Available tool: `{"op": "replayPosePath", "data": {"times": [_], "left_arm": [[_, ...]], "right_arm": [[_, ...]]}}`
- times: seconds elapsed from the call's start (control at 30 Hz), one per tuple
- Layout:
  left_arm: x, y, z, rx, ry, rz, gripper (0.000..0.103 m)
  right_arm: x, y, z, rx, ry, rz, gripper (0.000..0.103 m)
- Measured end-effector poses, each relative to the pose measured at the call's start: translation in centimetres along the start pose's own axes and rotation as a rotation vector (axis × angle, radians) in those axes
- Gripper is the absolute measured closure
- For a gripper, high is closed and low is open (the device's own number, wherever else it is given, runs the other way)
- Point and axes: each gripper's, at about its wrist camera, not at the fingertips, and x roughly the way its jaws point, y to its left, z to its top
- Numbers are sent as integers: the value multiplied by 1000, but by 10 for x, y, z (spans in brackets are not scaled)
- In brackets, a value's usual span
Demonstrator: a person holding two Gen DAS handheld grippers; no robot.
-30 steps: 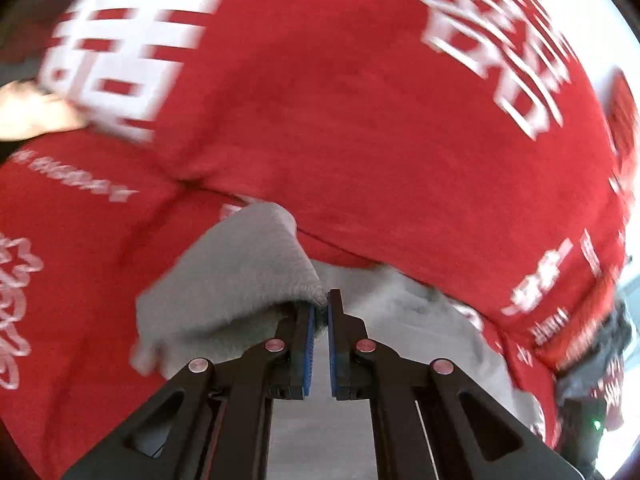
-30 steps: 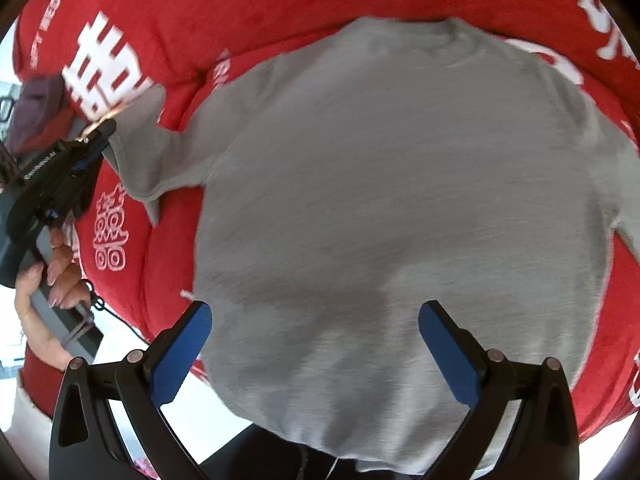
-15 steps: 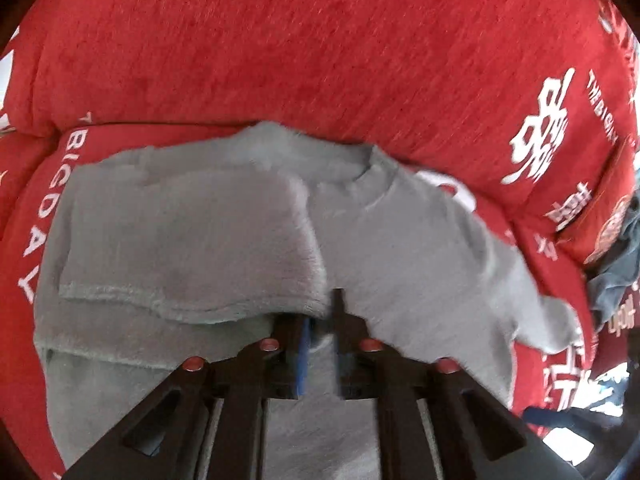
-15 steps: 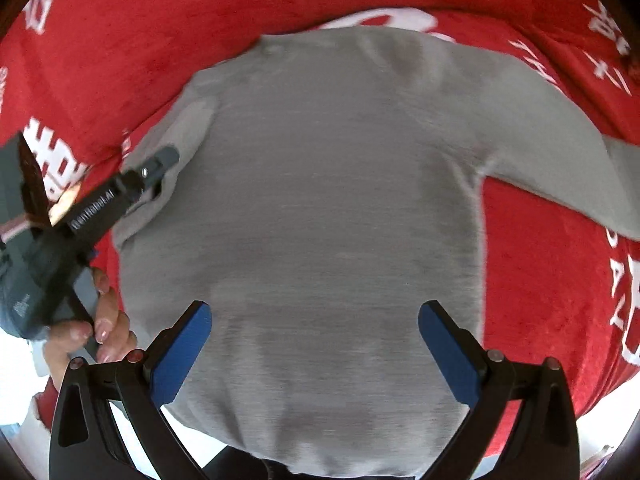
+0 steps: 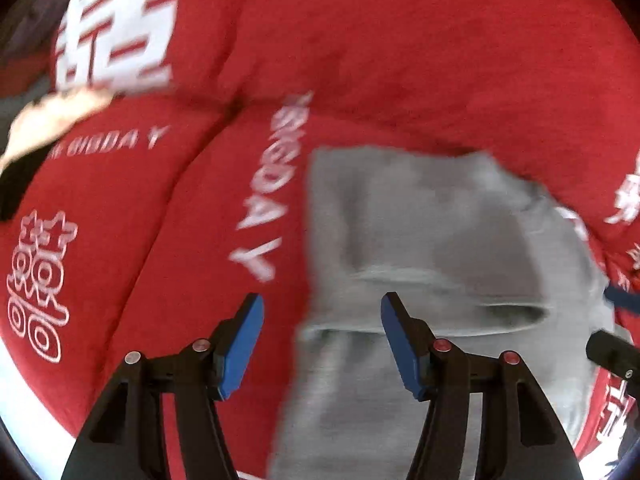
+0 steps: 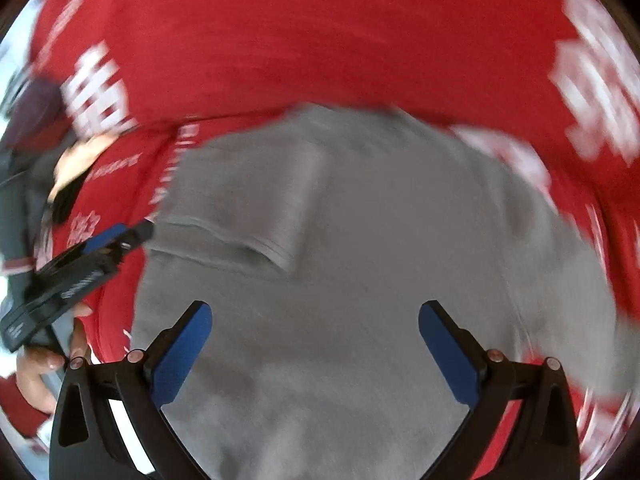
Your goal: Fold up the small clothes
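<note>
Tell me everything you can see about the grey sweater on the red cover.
The small grey knitted sweater looks soft and fleecy. It lies spread flat on the red printed fabric cover, round neckline toward the far side. One sleeve is folded across the chest, its ribbed cuff lying on the body. The other sleeve still reaches outward on the cover. No jaws touch it: the left gripper, opening, has nothing between its jaws, and the right gripper is open.

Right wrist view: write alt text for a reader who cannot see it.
A small grey sweater lies on a red cover printed with white lettering, one sleeve folded across its chest. The right hand-held gripper hangs open above the sweater; the left hand-held gripper, jaws opening and empty, is at the picture's left edge.
</note>
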Motion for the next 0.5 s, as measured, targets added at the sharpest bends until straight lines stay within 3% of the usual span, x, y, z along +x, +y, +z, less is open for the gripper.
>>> {"op": "replayPosePath", "data": {"times": [0.17,0.37,0.43,0.47,0.5], "left_arm": [[24,21,-11,3,37,-25,41],[11,24,-23,32,32,-41,41],[17,16,-21,52,50,-26,41],[21,12,-21,59,58,-7,41],[24,8,-18,60,46,3,41]], "right_arm": [[54,78,37,-304,-12,-41,1],[118,115,42,-484,51,-152,2],[130,119,40,-509,61,-207,14],[131,119,40,-497,50,-191,30],[129,118,42,-468,37,-160,62]]}}
